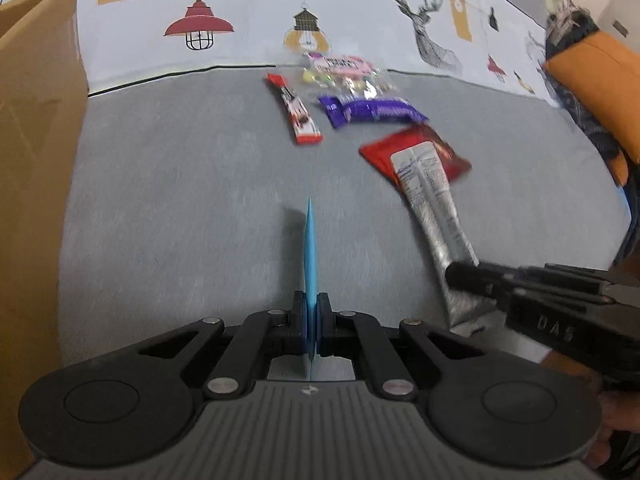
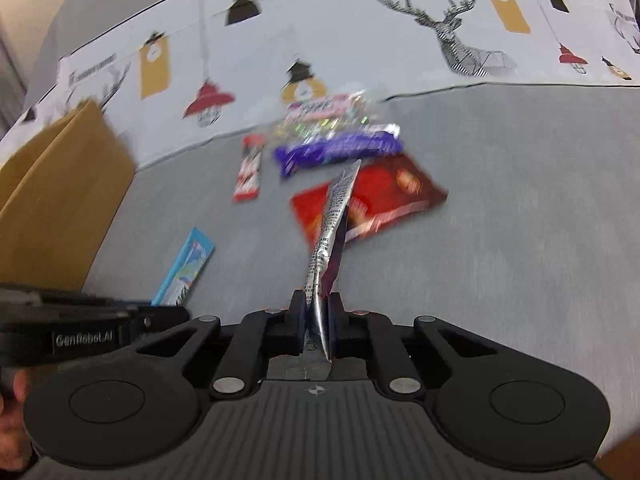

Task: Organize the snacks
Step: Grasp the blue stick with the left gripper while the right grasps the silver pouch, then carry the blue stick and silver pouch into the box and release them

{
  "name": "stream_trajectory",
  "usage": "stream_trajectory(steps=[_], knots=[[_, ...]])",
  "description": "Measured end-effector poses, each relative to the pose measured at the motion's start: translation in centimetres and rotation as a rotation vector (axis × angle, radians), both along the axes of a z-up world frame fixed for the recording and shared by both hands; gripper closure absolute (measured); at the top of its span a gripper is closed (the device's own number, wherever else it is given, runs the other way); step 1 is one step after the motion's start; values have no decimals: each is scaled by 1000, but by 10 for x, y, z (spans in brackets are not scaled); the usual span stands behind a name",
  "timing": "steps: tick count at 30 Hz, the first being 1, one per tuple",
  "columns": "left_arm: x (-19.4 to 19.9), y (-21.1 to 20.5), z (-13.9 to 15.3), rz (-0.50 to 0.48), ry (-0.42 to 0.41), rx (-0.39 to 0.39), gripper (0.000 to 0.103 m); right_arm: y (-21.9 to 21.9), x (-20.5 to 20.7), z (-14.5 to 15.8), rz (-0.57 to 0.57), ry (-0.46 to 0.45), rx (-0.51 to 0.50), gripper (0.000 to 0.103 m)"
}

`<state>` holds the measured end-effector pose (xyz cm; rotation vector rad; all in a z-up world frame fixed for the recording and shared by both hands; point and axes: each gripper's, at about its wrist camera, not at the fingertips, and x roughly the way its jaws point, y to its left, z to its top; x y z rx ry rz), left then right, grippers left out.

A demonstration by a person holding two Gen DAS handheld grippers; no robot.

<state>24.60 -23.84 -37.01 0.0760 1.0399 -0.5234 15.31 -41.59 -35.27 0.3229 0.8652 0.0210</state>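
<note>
My left gripper (image 1: 311, 312) is shut on a thin blue snack packet (image 1: 309, 248), seen edge-on; the packet also shows in the right wrist view (image 2: 186, 268). My right gripper (image 2: 316, 312) is shut on a long silver snack packet (image 2: 332, 232), which also shows in the left wrist view (image 1: 436, 216). Both are held above the grey cloth. On the cloth lie a red packet (image 1: 420, 148), a purple bar (image 1: 372, 110), a red-and-white bar (image 1: 294, 110) and a clear bag of colourful candies (image 1: 344, 74).
A brown cardboard box (image 1: 36, 160) stands at the left and also shows in the right wrist view (image 2: 56, 208). A patterned cloth with lamps and deer (image 1: 240, 12) lies behind the snacks. An orange cushion (image 1: 596, 84) sits at the far right.
</note>
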Motion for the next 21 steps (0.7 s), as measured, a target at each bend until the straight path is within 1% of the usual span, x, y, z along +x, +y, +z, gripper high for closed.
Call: stream_trajectory(steps=[2,5,7,8,9,12,13,14,15,16,17,19,20,21], knots=[[-7,0,0,-22,-18,15,99,6,-9,-5,12,11,-6,90],[-8,2,-2,-13,-20,2,97,4,-12,-6,-17,-5,0,87],[-8,4,-3,-16,-26,-12,97,1,-9,-5,-56,-12,-13,76],[-9,4,-4,-22,-32,-15,97,-2,-6,-5,-73,-15,-11,69],[-8,4,-4,-26,-36,-19,97,-4,-3,-6,-85,-19,2,65],[-4,6,-6,-29,-28,-56,98,-9,10,-10,-85,-33,48,64],[-2,6,-6,-27,-20,-69,99,-7,16,-12,-67,-37,40,64],[0,7,-6,-26,-12,-79,99,-3,21,-12,-44,-38,5,65],[2,6,-5,-27,-9,-82,99,5,25,-12,-16,-37,-61,75],[3,5,-4,-26,-7,-81,99,9,27,-11,1,-34,-109,82],[4,3,-3,-25,-5,-74,99,13,28,-10,18,-33,-138,83],[3,0,2,-24,-7,-55,99,15,27,-8,30,-32,-128,87],[1,0,6,-23,-11,-52,99,15,25,-6,32,-28,-115,90],[0,0,11,-25,-14,-58,99,16,22,-3,33,-32,-107,90]])
